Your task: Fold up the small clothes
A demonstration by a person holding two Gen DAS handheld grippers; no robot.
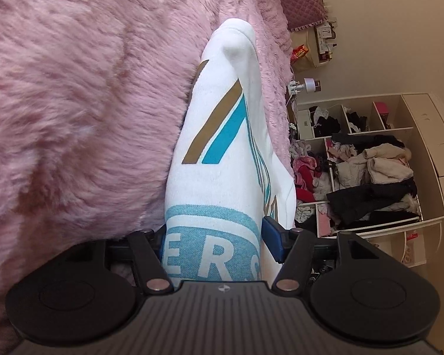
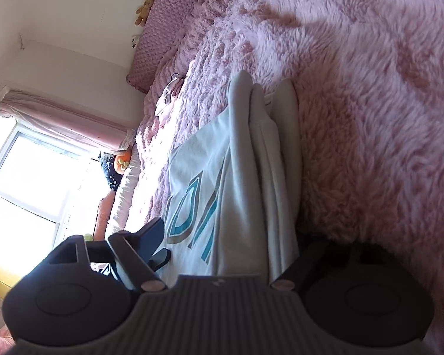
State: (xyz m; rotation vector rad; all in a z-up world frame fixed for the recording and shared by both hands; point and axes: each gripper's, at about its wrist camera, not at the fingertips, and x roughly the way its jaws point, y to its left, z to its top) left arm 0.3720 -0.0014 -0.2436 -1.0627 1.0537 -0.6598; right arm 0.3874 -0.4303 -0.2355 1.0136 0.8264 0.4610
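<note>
A white garment point(image 1: 222, 136) with teal and brown printed stripes and letters lies on a fluffy pink blanket point(image 1: 74, 103). My left gripper point(image 1: 213, 239) has its jaws closed around a thick fold of it; the blue right finger point(image 1: 273, 236) presses the cloth, and the left finger is hidden behind it. In the right wrist view the same garment point(image 2: 236, 177) runs between the fingers of my right gripper point(image 2: 225, 251), folded in several layers. One finger point(image 2: 151, 236) shows at the left; the other is hidden under the cloth.
A shelf unit point(image 1: 423, 136) stuffed with piled clothes stands beside the bed. A quilted pink pillow point(image 2: 159, 29) and a small garment point(image 2: 168, 97) lie further up the blanket point(image 2: 370, 118). A bright window point(image 2: 29, 171) is at the left.
</note>
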